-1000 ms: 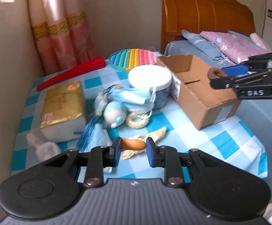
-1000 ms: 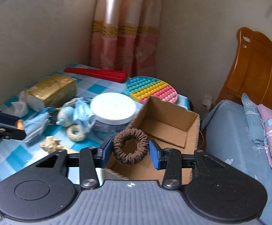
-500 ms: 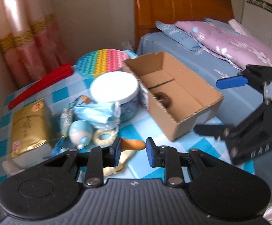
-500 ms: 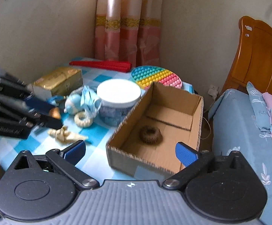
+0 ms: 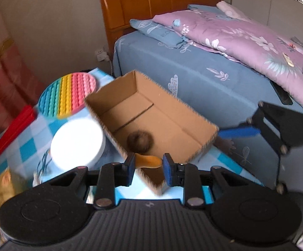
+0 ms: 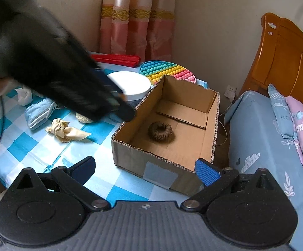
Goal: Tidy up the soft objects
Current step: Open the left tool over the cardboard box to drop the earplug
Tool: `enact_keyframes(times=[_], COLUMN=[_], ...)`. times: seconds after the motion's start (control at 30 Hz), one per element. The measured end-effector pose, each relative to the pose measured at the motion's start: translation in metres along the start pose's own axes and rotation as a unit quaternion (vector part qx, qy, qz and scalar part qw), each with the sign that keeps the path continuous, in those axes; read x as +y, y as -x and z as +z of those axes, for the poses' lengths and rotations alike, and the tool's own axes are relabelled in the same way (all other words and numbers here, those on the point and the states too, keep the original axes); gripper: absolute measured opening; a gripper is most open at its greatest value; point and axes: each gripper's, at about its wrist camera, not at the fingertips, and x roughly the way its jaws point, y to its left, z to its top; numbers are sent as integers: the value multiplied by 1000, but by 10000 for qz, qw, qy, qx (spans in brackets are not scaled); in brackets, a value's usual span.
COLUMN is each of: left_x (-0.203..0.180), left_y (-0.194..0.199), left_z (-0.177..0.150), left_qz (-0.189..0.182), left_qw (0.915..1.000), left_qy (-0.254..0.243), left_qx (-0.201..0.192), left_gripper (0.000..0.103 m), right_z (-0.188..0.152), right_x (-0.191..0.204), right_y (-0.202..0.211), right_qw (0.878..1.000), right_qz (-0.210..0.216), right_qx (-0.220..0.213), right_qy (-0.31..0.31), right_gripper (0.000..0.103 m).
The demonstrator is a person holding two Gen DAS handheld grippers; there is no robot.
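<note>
The left gripper (image 5: pixel 147 165), opening slightly, holds an orange object (image 5: pixel 148 160) above the cardboard box (image 6: pixel 212 125); the right gripper (image 6: pixel 149 168) stands wide apart, empty.

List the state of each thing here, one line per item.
Cardboard box: open, upright.
Brown scrunchie: lying inside box.
Left claw: jaws just eased slightly; orange piece against one pad.
Right claw: wide open, empty.
Beige cloth: crumpled on table.
</note>
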Motion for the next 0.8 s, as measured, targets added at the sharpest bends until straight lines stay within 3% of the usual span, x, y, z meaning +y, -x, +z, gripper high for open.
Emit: enact_keyframes(times=[0.03, 0.07, 0.13, 0.17, 0.57, 0.8], left_x=[-1, -2, -2, 0, 29, 47], left_y=[-4, -7, -11, -12, 22, 50], left_z=[4, 6, 7, 7, -31, -65], left_qz=[6, 13, -54, -13, 559, 1356], left_qw=[10000, 10000, 9999, 9999, 9956, 9834], left_qy=[-26, -20, 33, 104, 647, 1084], left_qx=[-15, -58, -96, -129, -389, -535], left_gripper=[36, 56, 83, 86, 98, 100], right_z=[0, 0, -1, 0, 3, 8], right_x=[0, -1, 0, 0, 8, 19], right_y=[0, 0, 0, 0, 1, 7], right_qw=[10000, 10000, 10000, 10000, 9999, 9997], right_qz=[-4, -4, -4, -8, -4, 22], right_qx=[10, 24, 34, 41, 54, -6], right_qy=[-17, -31, -21, -12, 108, 230], right_gripper=[103, 103, 103, 103, 103, 103])
